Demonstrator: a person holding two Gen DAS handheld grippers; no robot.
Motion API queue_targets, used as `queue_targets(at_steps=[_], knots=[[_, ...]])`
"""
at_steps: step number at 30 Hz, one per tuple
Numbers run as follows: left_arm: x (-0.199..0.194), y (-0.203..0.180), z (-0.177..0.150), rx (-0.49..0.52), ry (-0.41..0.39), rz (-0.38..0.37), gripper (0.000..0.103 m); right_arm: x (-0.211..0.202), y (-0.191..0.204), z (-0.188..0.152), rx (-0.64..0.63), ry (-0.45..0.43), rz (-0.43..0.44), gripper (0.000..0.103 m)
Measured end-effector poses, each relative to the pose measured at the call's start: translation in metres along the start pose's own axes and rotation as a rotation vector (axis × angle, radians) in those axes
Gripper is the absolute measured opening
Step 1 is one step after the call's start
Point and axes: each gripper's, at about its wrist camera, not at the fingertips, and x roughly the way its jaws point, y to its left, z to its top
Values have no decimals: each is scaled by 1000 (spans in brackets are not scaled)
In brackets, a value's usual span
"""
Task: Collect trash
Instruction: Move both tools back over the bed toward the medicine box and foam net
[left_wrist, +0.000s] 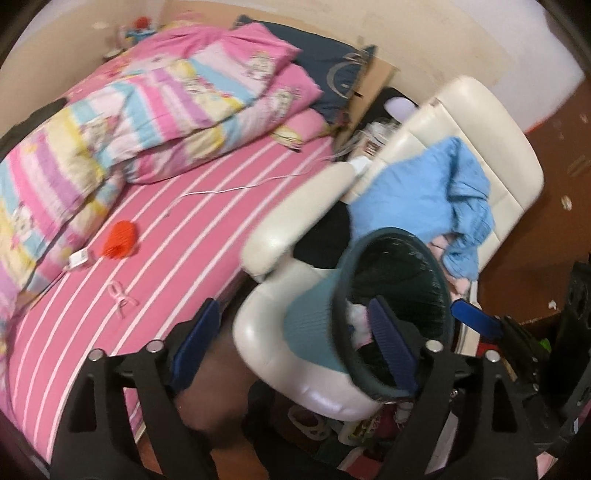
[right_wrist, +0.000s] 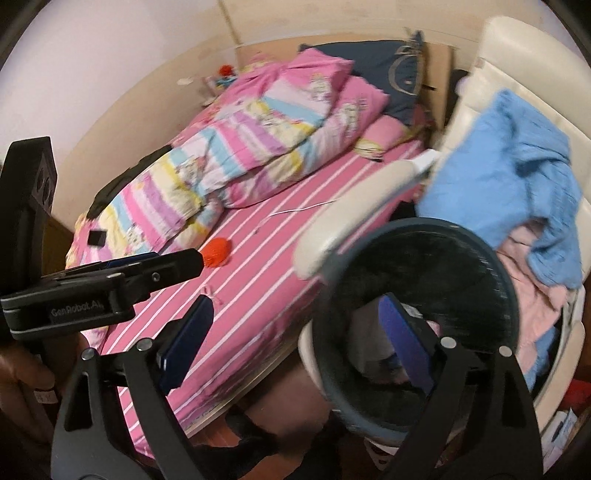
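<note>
A dark teal trash bin (left_wrist: 314, 321) (right_wrist: 424, 258) leans tilted on the seat of a white armchair, with pale scraps inside. My left gripper (left_wrist: 293, 347) is open; its right finger stands in front of the bin's mouth and the pads press on nothing. My right gripper (right_wrist: 295, 341) is open too, with its right finger over the bin's opening. An orange-red crumpled scrap (left_wrist: 120, 240) (right_wrist: 218, 251) and a small pink piece (left_wrist: 120, 299) lie on the striped pink bed sheet. One of the left gripper's fingers (right_wrist: 177, 264) reaches toward the scrap.
The white armchair (left_wrist: 280, 236) stands against the bed with a blue garment (left_wrist: 424, 195) heaped on it. A folded pink quilt (left_wrist: 147, 110), a dark pillow (left_wrist: 332, 66), a white charger (left_wrist: 79, 258) and its cable lie on the bed. White bits dot the brown floor (left_wrist: 565, 201).
</note>
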Motion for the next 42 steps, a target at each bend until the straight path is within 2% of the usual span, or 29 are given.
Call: queue_targets(at_steps=[9,15,22,30,36,42], knots=[[-51,109,-23,-117,-33,51,86,28,111,-5,-83,25,52,90],[-90,195,-34,-197,-67,72,87,45,193,-12,-145,26,65,92],[-114,271,-49,-222,-74,77,87,68,261,-21,-145,27,53,93],[-125,343,-66,-247,-52,62,87,91,305,-35,-105,46,20,93],[-115,382,-74,-327,-32,50,87,101,315,-35,-114,65,-4,93],[-94,413,-69,-369,-26,56,87,131,313,-20,-123,102,-10,93]])
